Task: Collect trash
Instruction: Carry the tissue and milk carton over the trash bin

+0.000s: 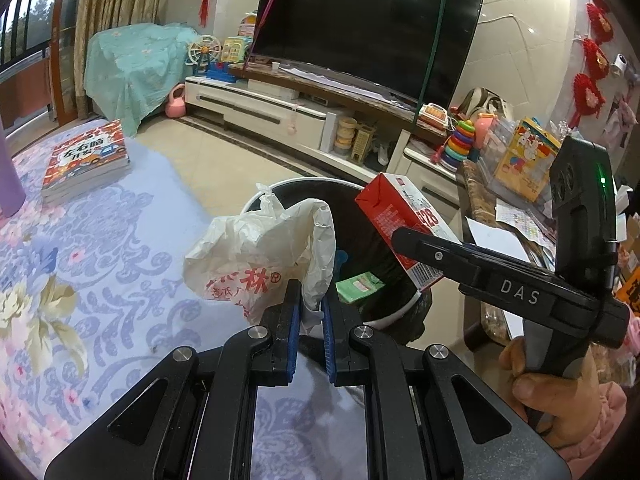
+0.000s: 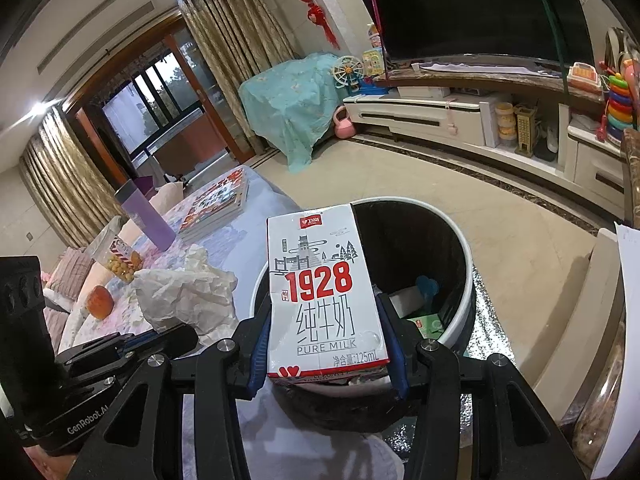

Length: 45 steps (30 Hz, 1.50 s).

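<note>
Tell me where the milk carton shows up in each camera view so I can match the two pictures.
Left wrist view: the milk carton is right of centre, tilted, clamped in the right gripper above the trash bin.
Right wrist view: the milk carton fills the lower centre, printed face toward the camera, between the right gripper's fingers.
Shared landmark: the trash bin, just behind the carton in both.

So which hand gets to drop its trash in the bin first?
Probably the right. The right gripper holds the milk carton already over the bin's opening. The left gripper pinches the crumpled plastic bag, which mostly hangs over the table, at the bin's near rim.
</note>
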Tool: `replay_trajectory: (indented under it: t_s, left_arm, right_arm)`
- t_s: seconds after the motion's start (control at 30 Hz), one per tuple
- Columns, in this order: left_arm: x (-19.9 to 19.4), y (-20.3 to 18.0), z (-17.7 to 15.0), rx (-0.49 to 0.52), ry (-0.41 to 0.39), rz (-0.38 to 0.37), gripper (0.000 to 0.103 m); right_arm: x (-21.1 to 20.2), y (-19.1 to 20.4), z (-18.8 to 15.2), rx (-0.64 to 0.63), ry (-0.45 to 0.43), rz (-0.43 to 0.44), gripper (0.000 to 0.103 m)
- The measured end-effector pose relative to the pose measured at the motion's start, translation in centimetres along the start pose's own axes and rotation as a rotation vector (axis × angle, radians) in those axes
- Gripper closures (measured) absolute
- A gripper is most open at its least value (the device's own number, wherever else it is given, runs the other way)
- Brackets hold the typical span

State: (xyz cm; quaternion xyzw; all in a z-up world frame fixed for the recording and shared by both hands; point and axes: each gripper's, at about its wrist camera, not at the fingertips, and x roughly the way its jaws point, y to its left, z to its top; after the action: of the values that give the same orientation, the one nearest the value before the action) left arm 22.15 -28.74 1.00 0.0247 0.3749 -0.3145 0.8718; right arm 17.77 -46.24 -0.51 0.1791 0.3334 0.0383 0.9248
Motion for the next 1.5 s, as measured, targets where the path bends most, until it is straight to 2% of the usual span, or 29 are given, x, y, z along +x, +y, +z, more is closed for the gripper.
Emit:
replay_trajectory:
  t_s: [0.73, 1.5]
  left_arm:
    - [3.1, -1.4, 1.5, 0.036, 0.033, 0.015, 0.094]
    - [4.9, -2.2, 2.7, 0.059, 0.059, 0.024, 0.094]
  right_arm:
    - [2.3, -2.1, 1.2, 0.024, 0.063, -0.035, 0.055]
    - [2.4, -3.1, 1.8, 0.055, 0.081, -0.055, 0.055]
